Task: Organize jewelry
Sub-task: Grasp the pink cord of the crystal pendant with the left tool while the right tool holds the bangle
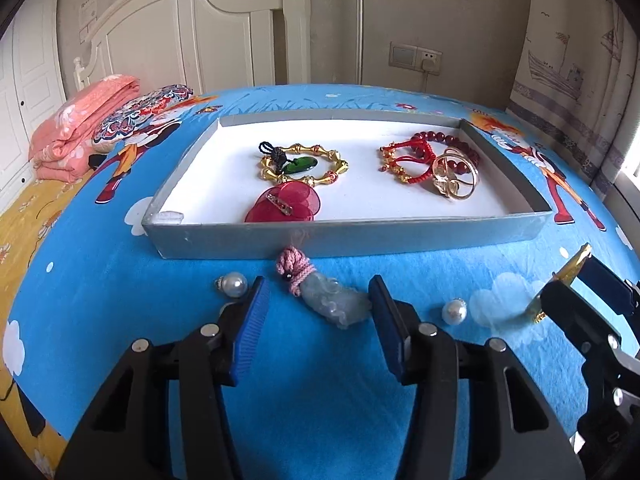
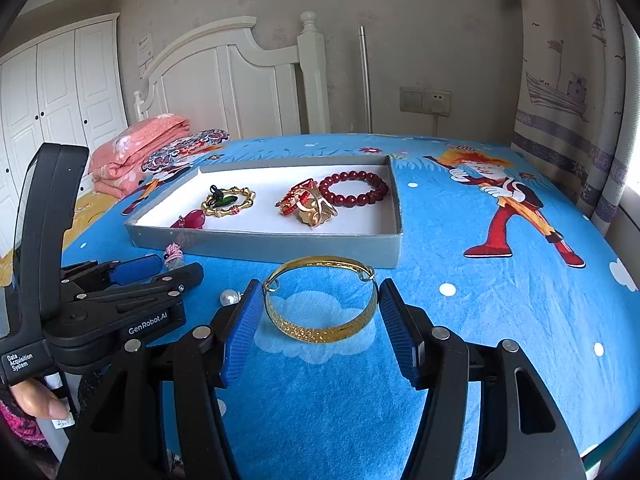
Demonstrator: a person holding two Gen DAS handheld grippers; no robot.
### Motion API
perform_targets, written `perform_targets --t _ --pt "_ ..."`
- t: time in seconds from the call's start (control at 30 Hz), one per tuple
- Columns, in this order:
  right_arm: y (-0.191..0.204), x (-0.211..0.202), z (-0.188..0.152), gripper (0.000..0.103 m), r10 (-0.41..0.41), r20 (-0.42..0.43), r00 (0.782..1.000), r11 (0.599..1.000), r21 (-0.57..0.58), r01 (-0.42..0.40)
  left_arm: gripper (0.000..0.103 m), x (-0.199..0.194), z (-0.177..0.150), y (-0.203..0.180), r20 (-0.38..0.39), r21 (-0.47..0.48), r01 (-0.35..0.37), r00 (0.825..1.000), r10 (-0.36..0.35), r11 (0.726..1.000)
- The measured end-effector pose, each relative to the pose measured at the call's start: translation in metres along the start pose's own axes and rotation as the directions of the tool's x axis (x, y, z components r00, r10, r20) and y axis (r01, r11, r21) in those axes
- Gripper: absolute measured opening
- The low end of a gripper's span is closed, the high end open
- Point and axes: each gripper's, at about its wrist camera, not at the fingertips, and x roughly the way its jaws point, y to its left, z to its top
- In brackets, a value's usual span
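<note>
Pickup stage, both sides, with several pieces already in the tray (image 1: 224, 236): gold link bracelet (image 1: 304, 164), red brooch (image 1: 286, 204), red bead bracelet (image 2: 354, 189), red cord pieces and a gold ring-shaped piece. Left gripper (image 1: 318, 300) has jaws apart, straddling the jade pendant (image 1: 334, 306) with pink cord, which lies on the bed (image 1: 120, 280) just outside the tray's near wall. Right gripper (image 2: 320, 304) has jaws apart around the gold bangle (image 2: 322, 300), also on the bed near the tray; its left pad looks to be touching the bangle, though the fisheye makes that hard to confirm. Two pearls (image 1: 235, 285) lie loose on either side of the pendant. Judged next: close on each piece, lift over the wall, release inside. The bangle is thin and rigid and may slip or tip; the pendant's curved surface may roll.
</note>
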Motion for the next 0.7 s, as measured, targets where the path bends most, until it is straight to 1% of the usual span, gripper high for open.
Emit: perform_targets --t 0.1,0.2,0.33,0.5,0.53,0.7 --pt "0.001 0.001 0.000 0.057 0.004 -0.002 1.000 1.000 -0.002 -0.004 0.047 -0.007 -0.007 0.006 0.007 0.009 -0.002 1.000 0.002 1.000" --pt "0.001 0.001 0.000 0.057 0.012 -0.011 1.000 1.000 0.007 -0.012 0.047 -0.014 -0.017 0.016 0.015 -0.005 -0.006 1.000 0.006 1.000" --pt "0.006 0.011 -0.004 0.057 0.016 -0.060 0.998 1.000 -0.006 -0.016 0.047 -0.019 -0.022 0.020 0.019 -0.006 0.006 1.000 -0.006 1.000" --pt "0.001 0.023 -0.006 0.057 0.009 -0.100 0.995 1.000 0.022 -0.007 0.047 -0.012 -0.015 0.015 0.023 0.005 0.013 1.000 -0.013 1.000" --pt "0.000 0.025 -0.006 0.059 0.009 -0.104 0.995 1.000 0.026 -0.007 0.047 -0.010 -0.012 0.013 0.021 0.005 0.015 1.000 -0.015 1.000" --pt "0.007 0.030 -0.005 0.062 -0.014 -0.113 0.993 1.000 -0.013 0.013 0.047 -0.004 -0.008 0.007 0.025 0.018 0.013 1.000 -0.013 1.000"
